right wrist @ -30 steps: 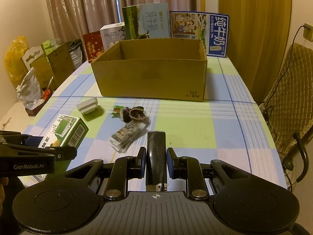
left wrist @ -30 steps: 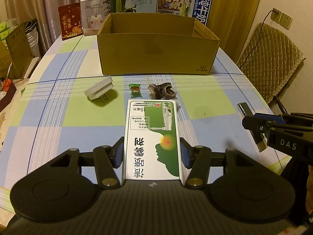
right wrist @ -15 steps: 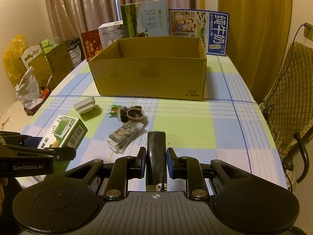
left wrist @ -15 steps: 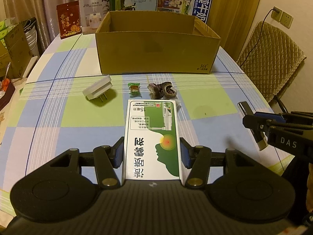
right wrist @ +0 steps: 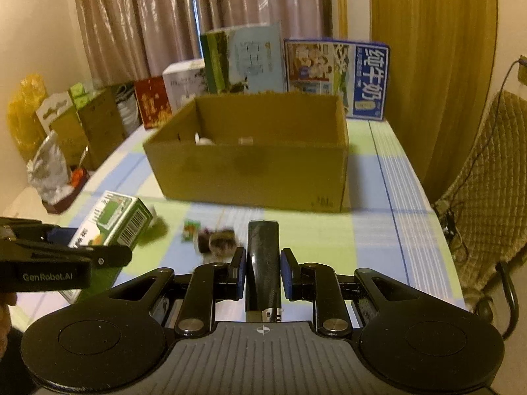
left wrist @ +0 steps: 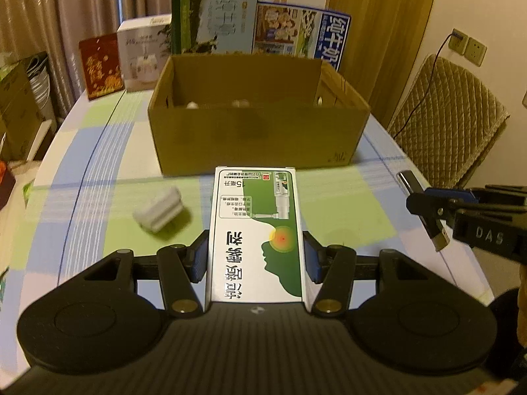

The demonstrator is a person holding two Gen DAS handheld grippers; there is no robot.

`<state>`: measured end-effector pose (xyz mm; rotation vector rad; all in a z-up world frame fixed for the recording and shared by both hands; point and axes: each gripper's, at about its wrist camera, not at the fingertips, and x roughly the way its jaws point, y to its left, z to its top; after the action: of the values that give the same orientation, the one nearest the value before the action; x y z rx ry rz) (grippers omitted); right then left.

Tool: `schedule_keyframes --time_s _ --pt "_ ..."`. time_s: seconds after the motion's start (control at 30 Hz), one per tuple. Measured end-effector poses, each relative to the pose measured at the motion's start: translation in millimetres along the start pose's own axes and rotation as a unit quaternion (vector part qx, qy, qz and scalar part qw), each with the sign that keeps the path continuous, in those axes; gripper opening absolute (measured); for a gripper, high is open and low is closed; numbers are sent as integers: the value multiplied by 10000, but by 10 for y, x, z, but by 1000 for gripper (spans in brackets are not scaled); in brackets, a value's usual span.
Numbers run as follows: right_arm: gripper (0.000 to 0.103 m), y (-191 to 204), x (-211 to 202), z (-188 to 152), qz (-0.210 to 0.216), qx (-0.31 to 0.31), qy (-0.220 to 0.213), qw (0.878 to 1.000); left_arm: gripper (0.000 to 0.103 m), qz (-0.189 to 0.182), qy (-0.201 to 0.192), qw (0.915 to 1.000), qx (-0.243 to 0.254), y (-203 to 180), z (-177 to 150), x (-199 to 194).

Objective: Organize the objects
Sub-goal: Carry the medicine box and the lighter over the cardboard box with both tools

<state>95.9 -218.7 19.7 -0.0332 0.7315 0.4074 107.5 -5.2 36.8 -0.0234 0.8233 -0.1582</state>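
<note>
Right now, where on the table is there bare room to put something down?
Bare tablecloth lies right of the cardboard box, toward the chair. The strip before the box is crowded: white adapter, candy, dark bundle.

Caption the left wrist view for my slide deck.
Left gripper holds a green-and-white box before the cardboard box; the right gripper carries a lighter.

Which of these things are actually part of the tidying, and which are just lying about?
Part of the job:
green-and-white carton in left claw
black lighter in right claw
brown cardboard box
white plug adapter

Lying about:
blue milk carton
quilted chair
</note>
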Motion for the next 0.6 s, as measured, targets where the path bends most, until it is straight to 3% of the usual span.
schedule_keyframes --time_s 0.1,0.4,0.6 --pt "19 -79 61 258 224 201 -51 9995 51 -65 -65 9999 63 65 248 43" --pt "19 -122 346 1088 198 -64 -393 9990 51 -12 -235 9995 191 265 1027 258" --pt "19 -268 688 1545 205 42 -390 9990 51 -38 -229 9996 130 388 1490 507"
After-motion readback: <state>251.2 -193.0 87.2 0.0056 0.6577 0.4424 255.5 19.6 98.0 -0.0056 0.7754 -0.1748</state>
